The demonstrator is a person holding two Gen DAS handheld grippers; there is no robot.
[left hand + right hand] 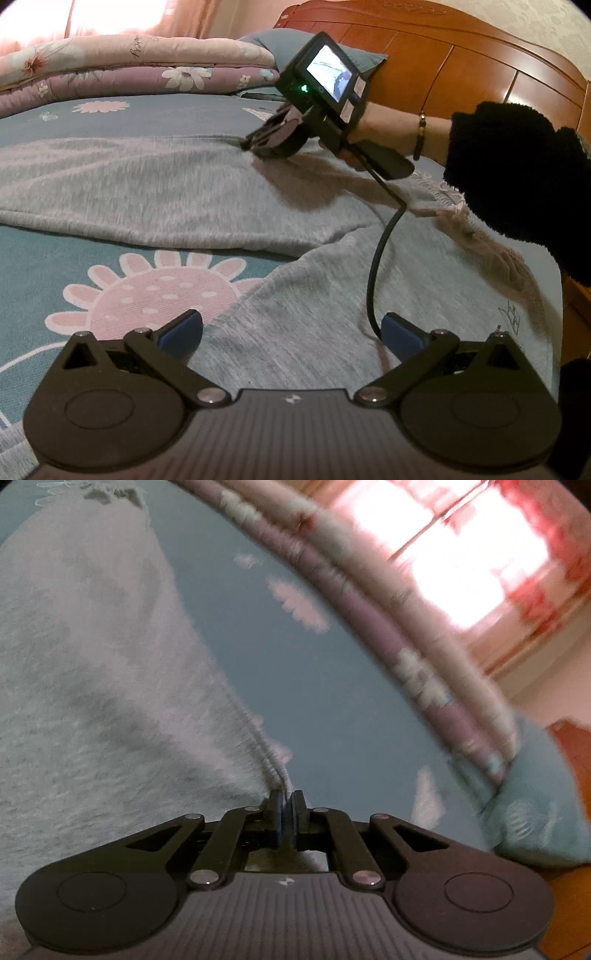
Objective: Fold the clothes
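Between right gripper (pixel 286 812) pads: hem of grey garment (pixel 166 199), clamped; cloth spreads left of it across bed (pixel 122 114), long axis crosswise. Left gripper (pixel 291 332) spread wide, empty, poised over garment's near part. Right is nearer the far edge. Count: one garment, two grippers, one quilt stack (pixel 129 70).

The right-wrist view is smearing: the quilt (pixel 424 657) and the window (pixel 461 554) are showing no clear pattern or frame. The right gripper (pixel 286 808) is covering the garment's (pixel 92 701) hem where its blue pads are meeting. In the left-wrist view, the sleeve (pixel 517 177) is running out past the right edge, hiding the bed's (pixel 110 258) corner. The embroidery (pixel 509 314) is appearing too small to read.
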